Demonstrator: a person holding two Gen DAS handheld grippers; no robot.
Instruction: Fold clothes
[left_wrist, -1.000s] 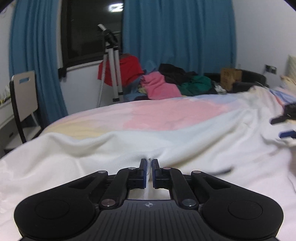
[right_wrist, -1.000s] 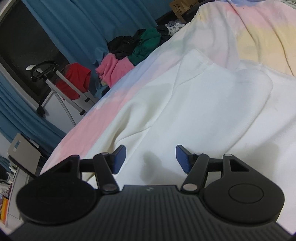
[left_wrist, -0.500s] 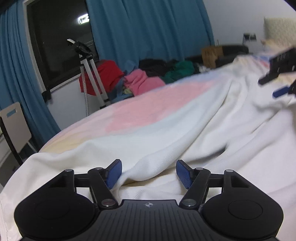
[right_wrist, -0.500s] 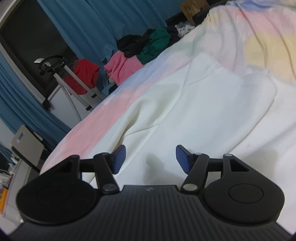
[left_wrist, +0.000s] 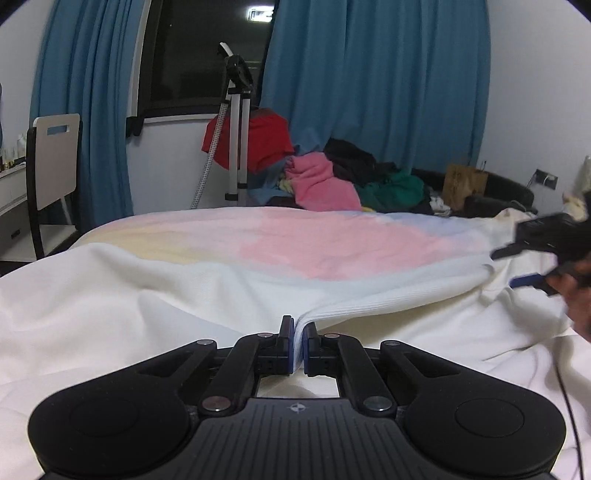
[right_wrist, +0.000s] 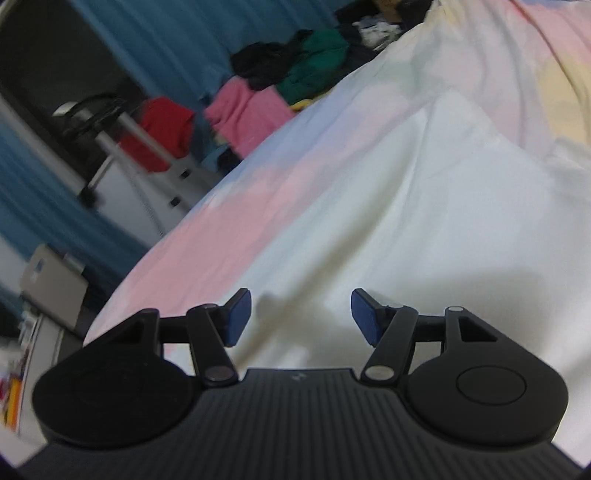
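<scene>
The left tool (left_wrist: 299, 334) is clamped on one white ribbed cotton garment (left_wrist: 388, 306). The right tool (right_wrist: 300, 314) hovers with its two blue pads (right_wrist: 236, 317) apart above the garment.

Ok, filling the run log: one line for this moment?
left gripper: shut on white garment hem | right gripper: open above garment | bed: pastel

White garment (left_wrist: 369, 306) on a pastel pink, yellow and blue bedspread (left_wrist: 295, 243); blue curtains (left_wrist: 376, 81) behind.

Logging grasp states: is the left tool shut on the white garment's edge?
Shut: the left tool pinches the white garment's ribbed edge between its pads.
</scene>
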